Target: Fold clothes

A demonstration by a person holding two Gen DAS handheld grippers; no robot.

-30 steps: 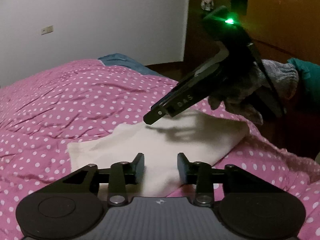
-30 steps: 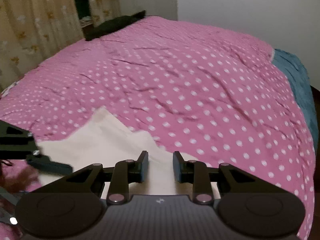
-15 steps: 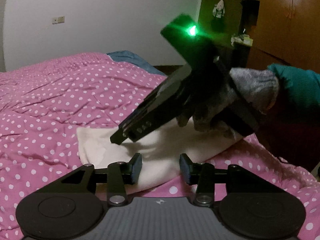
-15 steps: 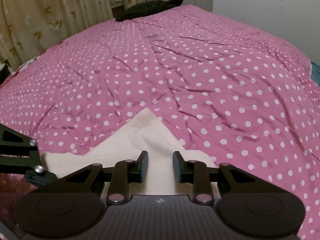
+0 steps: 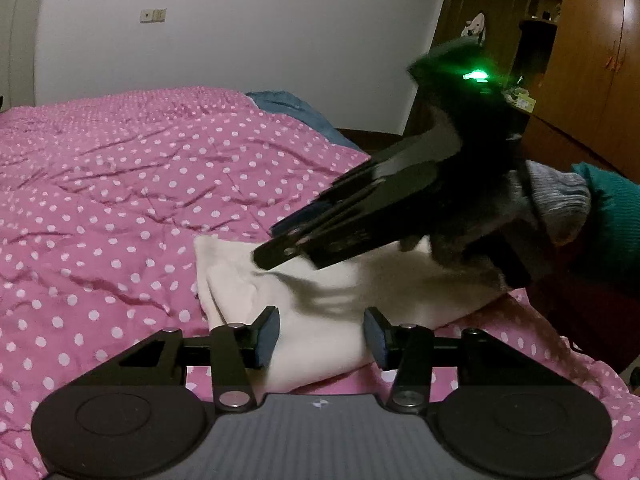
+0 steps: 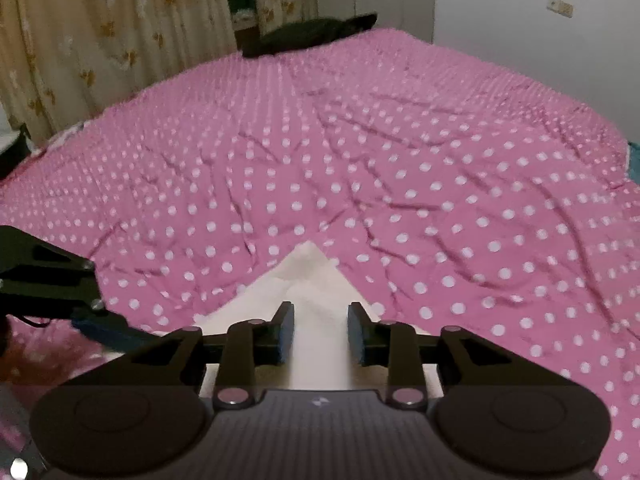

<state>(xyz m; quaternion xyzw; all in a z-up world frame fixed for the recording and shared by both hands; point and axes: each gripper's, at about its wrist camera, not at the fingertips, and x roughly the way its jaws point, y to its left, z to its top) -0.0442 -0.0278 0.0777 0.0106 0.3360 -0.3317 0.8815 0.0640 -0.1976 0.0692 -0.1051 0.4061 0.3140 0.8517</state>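
Observation:
A cream folded garment [image 5: 320,312] lies on the pink polka-dot bedspread [image 5: 100,208] near the bed's edge. My left gripper [image 5: 320,336] is open and empty, low over the garment's near end. My right gripper [image 5: 288,252], held by a gloved hand [image 5: 556,204], hovers just above the garment's top, pointing left. In the right wrist view the right gripper [image 6: 320,336] is open and empty over the garment [image 6: 316,292], whose corner points away. The left gripper's fingers [image 6: 100,328] show at the left edge.
The bedspread [image 6: 360,160] stretches far ahead. A black garment [image 6: 308,34] lies at its far end by the curtains [image 6: 100,40]. A blue cloth [image 5: 288,108] lies at the bed's far corner. A wooden wardrobe [image 5: 580,60] stands to the right.
Both grippers swung around the garment. The right gripper moved from its far side to above its middle. The garment's corner now points straight ahead in the right wrist view.

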